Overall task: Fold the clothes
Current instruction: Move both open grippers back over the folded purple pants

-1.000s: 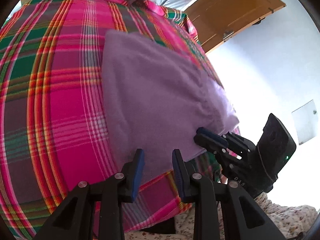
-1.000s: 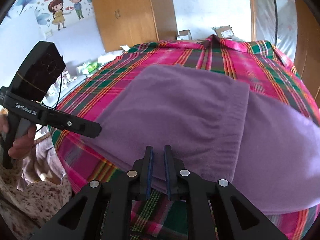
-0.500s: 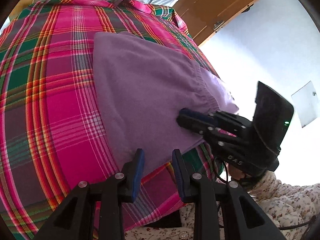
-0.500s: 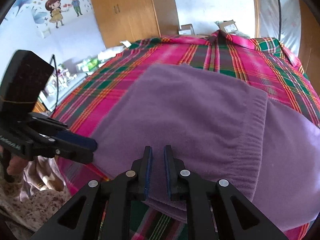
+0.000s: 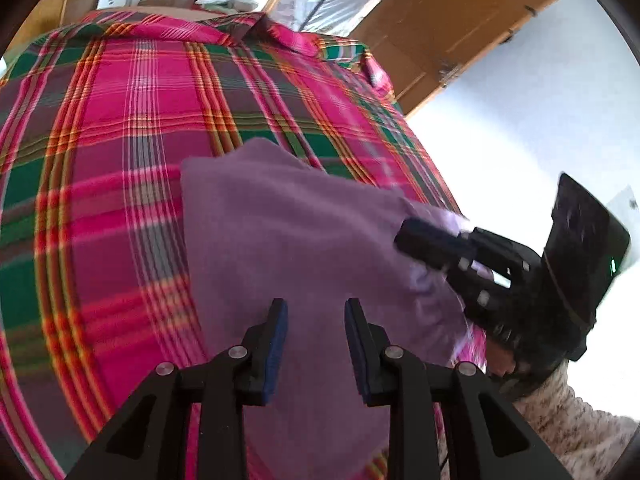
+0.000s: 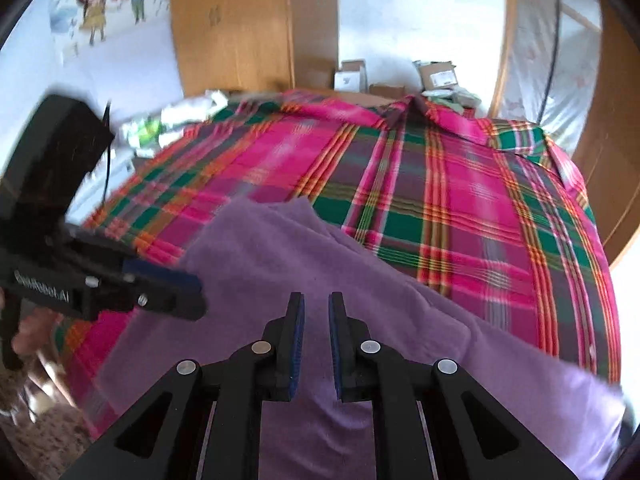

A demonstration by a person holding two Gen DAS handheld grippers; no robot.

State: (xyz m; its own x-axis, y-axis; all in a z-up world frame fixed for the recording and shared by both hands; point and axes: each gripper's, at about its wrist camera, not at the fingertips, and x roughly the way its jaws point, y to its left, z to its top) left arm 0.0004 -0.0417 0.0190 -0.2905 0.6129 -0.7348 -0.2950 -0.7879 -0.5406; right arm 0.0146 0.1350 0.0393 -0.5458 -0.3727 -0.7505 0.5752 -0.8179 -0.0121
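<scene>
**Purple garment on plaid bedspread, both grippers over it**

Purple garment lies on the pink, green and orange plaid bedspread, near the bed's front edge. Fleece-like fabric, folded over itself: in the right wrist view a top layer's edge runs diagonally across a wider lower layer that extends toward the right.

Left gripper: jaws apart, clear gap between the blue pads, purple cloth visible through the gap. Nothing pinched. Tips sit over the garment's near portion.

Right gripper: jaws parted by a narrow gap, cloth visible between the pads, nothing clamped. In the left wrist view its tips lie at the garment's right side; whether they touch the fabric, cannot tell (motion blur).

Each gripper appears in the other's camera. A hand grasps the left gripper's handle at the frame edge; a floral-print sleeve shows beneath the right one.

Background: wooden wardrobe, cartoon wall sticker of 2 children, cardboard boxes beyond the bed's far end.
</scene>
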